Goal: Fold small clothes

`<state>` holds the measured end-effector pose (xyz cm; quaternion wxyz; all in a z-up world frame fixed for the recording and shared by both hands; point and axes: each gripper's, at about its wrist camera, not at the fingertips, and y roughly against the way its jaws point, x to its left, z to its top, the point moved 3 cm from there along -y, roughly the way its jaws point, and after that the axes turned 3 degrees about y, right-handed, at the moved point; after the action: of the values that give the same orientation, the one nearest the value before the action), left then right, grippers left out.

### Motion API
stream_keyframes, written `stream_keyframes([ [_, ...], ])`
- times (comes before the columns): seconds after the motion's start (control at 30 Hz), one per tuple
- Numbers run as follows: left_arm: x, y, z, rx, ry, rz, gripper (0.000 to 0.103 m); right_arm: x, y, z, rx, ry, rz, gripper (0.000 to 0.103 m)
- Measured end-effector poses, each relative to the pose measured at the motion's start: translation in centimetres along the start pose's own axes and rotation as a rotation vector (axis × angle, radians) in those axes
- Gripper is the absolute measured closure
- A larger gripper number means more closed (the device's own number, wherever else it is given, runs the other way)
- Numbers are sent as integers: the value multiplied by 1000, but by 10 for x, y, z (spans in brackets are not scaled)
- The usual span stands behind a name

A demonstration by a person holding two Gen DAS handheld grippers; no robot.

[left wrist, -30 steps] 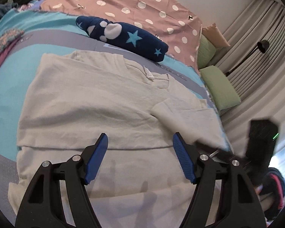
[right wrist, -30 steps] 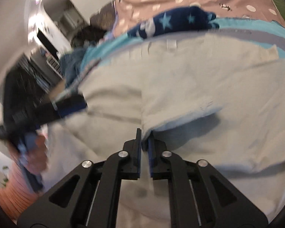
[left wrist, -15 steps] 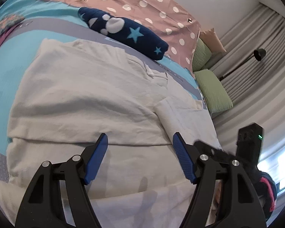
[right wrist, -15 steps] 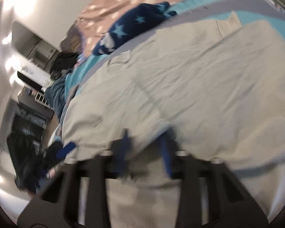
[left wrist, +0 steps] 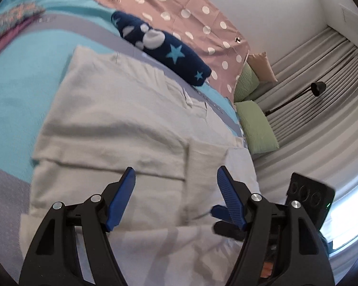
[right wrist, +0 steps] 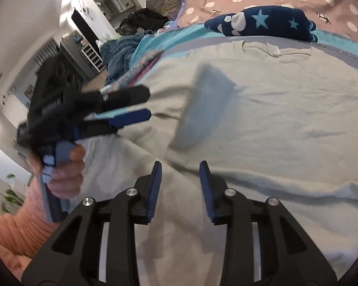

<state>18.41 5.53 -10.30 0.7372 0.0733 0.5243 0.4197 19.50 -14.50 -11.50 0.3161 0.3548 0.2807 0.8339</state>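
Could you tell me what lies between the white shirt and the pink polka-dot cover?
In both wrist views, the rolled navy star blanket lies there, on the turquoise and grey sheet.

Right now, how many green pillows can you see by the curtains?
2. One green pillow lies nearest, at the bed's edge beside the curtains. The other green pillow sits behind it, under a tan cushion. More may be hidden.

A home bedroom: bed with polka-dot cover, green pillows, pleated curtains.
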Motion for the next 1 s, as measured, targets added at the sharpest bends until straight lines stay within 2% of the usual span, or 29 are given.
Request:
stream_keyframes([
  [0.2, -17, -24, -4, 72, -56, -4, 31, -10, 8, -6, 2, -46, -43, 63],
  [0.27, -21, -40, -6, 106, -106, 64, 34, -12, 13, -10, -3, -49, -55, 62],
  [0.33, -23, -54, -10, 133, -156, 153, 49, -15, 21, -16, -13, -54, -69, 59],
  [0.37, -23, -57, -11, 132, -169, 171, 52, -17, 24, -19, -19, -55, -79, 58],
  [0.4, -24, -58, -12, 126, -184, 180, 59, -19, 27, -20, -24, -56, -89, 58],
  [0.47, -26, -62, -15, 139, -207, 179, 82, -22, 34, -22, -35, -58, -114, 58],
  [0.5, -28, -66, -17, 161, -212, 174, 98, -24, 40, -22, -48, -57, -136, 58],
  [0.53, -28, -68, -18, 168, -215, 179, 98, -26, 46, -21, -62, -54, -162, 58],
  [0.6, -40, -64, -19, 135, -257, 213, 99, -35, 66, -20, -100, -40, -251, 52],
  [0.67, -65, -50, -9, 79, -311, 189, 99, -46, 84, -20, -129, -45, -334, 47],
  [0.77, -102, -18, 21, -29, -376, 148, 99, -75, 118, -23, -189, -114, -463, 40],
  [0.83, -121, 7, 48, -124, -431, 166, 99, -92, 131, -28, -209, -164, -535, 37],
  [0.93, -116, 35, 74, -224, -440, 239, 99, -117, 135, -38, -175, -200, -681, 35],
  [1.0, -99, 42, 79, -227, -415, 266, 99, -129, 126, -47, -120, -202, -713, 35],
])
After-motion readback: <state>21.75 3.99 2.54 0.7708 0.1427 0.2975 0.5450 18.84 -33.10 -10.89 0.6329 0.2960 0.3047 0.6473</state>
